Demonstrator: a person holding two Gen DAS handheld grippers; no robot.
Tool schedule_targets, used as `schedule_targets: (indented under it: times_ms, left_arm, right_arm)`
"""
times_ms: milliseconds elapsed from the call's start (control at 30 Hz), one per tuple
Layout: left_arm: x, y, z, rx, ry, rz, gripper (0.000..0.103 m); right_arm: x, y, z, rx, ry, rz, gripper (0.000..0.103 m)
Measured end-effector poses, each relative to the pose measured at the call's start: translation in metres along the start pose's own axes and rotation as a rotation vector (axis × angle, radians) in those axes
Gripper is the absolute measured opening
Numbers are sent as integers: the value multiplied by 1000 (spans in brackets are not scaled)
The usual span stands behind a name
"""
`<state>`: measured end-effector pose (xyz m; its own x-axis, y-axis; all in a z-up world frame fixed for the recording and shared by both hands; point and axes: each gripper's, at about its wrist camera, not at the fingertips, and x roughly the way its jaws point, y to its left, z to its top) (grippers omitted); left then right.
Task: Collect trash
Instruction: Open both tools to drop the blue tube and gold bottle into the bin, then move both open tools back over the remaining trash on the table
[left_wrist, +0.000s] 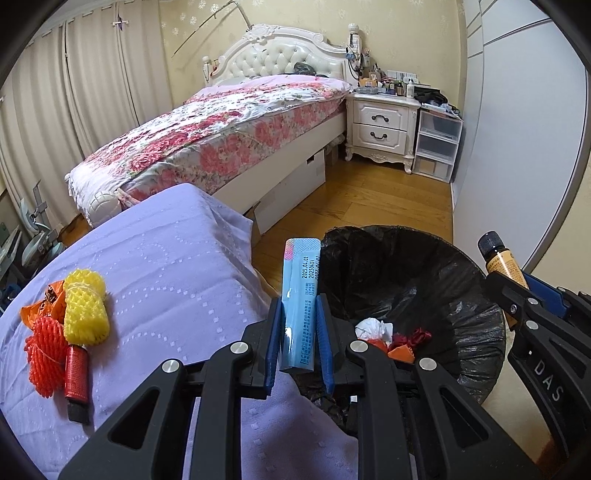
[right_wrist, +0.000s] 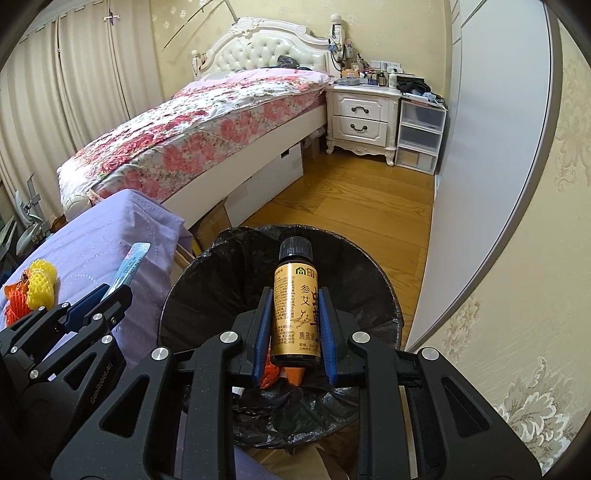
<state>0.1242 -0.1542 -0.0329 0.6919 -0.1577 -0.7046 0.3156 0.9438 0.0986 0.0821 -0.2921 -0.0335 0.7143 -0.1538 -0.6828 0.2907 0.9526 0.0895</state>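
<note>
Right gripper (right_wrist: 294, 326) has its fingers clamped on a little bottle (right_wrist: 295, 306), right over the bin (right_wrist: 207, 273). Left gripper (left_wrist: 298, 332) fingers pinch a blue packet (left_wrist: 298, 302) at the bin's rim. Foam nets (left_wrist: 85, 306) sit on the bench (left_wrist: 166, 266) left of the bin, bed (left_wrist: 221, 136) beyond.

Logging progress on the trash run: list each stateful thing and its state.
left gripper: shut on blue sachet.
right gripper: shut on bottle, cap on, above the bin.
trash bin: open, black liner, some scraps inside.
yellow foam net: lying on purple cloth.
nightstand: drawers shut.
</note>
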Motion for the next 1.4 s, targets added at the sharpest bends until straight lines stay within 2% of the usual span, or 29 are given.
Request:
schedule_targets:
  times_ms: [167,267,300,367,400,467,600,667,867,1167,1400]
  left_arm:
    - [6,-2,2,1,16,-7,19]
    - [6,-5,2,17,22,-3,23]
    - [6,-5,2,21,23,-1,26]
    - [6,-4,3,19,19,7,42]
    - [5,-3,3,15,16,7,42]
    - [4,-2,3,12,15,9,47]
    - [3,1,3,-3,10,12,59]
    - [1,4,3,-10,9,16,65]
    - [-10,19,-5,-26,0,44,69]
    - [-33,55,-22,-76,-15,99,71]
    - [-53,93,-41,-138,-16,144,71]
  right_arm:
    - [1,0,0,0,3,-3,23]
    - [1,0,0,5,-1,-6,24]
    - [1,-1,0,11,-5,-9,25]
    - [2,-4,0,21,-5,-10,27]
    - [2,-5,0,24,-5,-11,28]
    - [2,-7,0,30,-11,-18,38]
    - [0,-8,-1,36,-18,-26,42]
    - [-1,-9,-1,36,-22,-31,48]
    - [-5,-9,-4,43,-22,-27,56]
    - [-7,14,-17,5,8,9,57]
    - [-11,47,-25,-52,24,60,58]
